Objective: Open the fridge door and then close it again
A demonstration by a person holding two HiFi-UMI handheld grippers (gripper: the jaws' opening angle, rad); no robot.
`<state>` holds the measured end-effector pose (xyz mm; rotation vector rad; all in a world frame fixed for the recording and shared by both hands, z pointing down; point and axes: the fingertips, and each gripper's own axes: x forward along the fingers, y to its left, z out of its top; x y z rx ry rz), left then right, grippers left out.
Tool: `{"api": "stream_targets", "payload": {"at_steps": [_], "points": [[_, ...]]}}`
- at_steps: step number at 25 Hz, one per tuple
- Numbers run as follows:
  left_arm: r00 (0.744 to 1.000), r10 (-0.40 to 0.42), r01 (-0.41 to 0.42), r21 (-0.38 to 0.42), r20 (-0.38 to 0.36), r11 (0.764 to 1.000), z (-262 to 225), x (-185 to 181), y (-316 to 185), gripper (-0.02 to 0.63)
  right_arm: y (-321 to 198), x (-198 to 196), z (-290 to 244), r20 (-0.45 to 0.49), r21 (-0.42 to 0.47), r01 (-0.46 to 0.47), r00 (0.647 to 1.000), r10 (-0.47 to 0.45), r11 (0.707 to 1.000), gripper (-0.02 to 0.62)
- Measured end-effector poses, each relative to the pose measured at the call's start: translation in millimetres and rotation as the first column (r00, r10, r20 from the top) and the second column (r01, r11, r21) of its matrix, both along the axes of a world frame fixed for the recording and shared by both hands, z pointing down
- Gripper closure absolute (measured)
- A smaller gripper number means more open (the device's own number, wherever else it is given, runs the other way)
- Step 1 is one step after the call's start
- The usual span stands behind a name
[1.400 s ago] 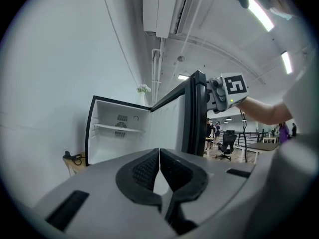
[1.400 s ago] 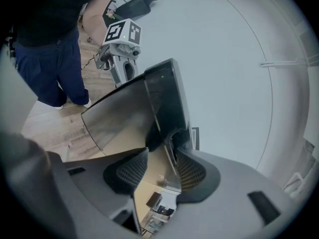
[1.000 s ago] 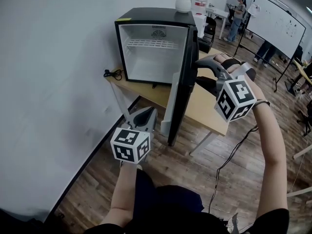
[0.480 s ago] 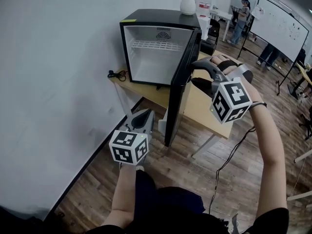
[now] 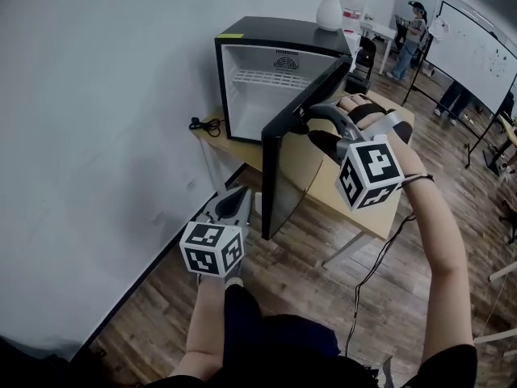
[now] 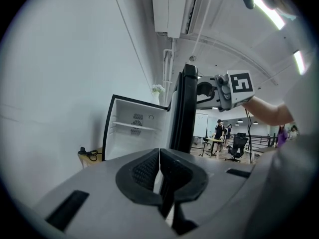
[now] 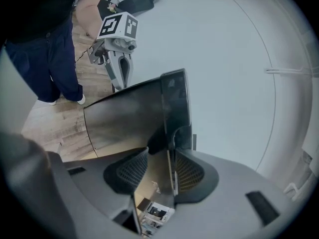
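my left gripper (image 5: 233, 204) hangs low, jaws pressed together on nothing. my right gripper (image 5: 313, 126) clamps the edge of the glossy black door (image 5: 283, 164), which stands half open. the fridge (image 5: 279, 32) sits on a table (image 5: 323, 180), white inside, with one wire shelf.

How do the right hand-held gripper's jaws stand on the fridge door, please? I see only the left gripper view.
Observer: In the right gripper view, the right hand-held gripper has the edge of the fridge door between its jaws, shut on it.
Operator: Thank you. How far open is the door?
Observer: The head view shows it swung partly open, with the white interior exposed.
Operator: And where does my left hand-held gripper hang?
Observer: The left hand-held gripper hangs low in front of the desk, apart from the door, over the wooden floor.
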<state>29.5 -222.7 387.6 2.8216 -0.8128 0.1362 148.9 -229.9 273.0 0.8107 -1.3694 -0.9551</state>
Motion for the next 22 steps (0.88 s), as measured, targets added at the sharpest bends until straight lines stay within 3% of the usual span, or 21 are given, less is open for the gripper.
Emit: {"api": "stream_targets", "payload": {"at_steps": [22], "points": [[1.000, -0.009, 0.009, -0.031, 0.023, 0.999, 6, -30, -84, 0.600, -94, -37, -1, 0.003, 0.000, 0.016, 1.000, -0.016, 1.000, 0.457]]}}
